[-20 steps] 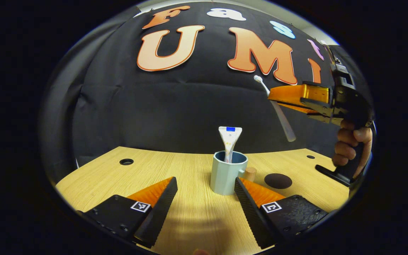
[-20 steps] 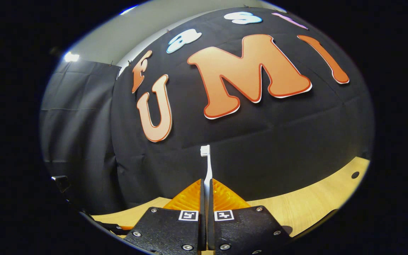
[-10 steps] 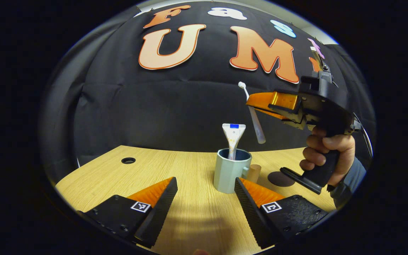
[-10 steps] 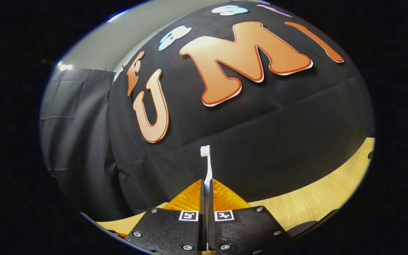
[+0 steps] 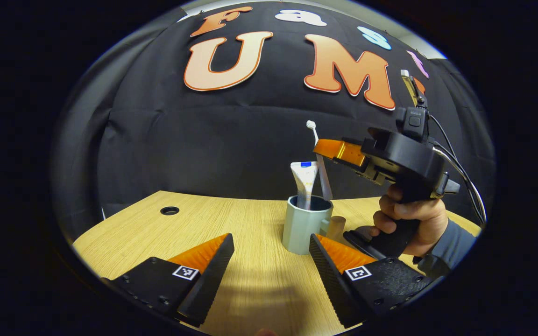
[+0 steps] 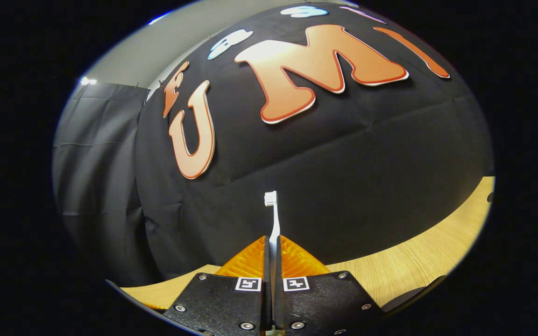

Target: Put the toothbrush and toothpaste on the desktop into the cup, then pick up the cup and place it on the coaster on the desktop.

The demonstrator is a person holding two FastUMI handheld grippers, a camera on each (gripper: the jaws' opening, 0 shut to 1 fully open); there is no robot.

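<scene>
Centre of the left gripper view: a pale cup stands on the wooden tabletop, holding the toothpaste upright, crimped end up. The toothbrush, bristles up, has its lower end at the cup's rim; whether it is inside cannot be told. The right gripper, at right of centre, is closed on the toothbrush, a hand on its grip. The left gripper at the frame's bottom is open and empty.

I'm working in a recording booth: black cloth wall behind my wooden desk with cable holes.
</scene>
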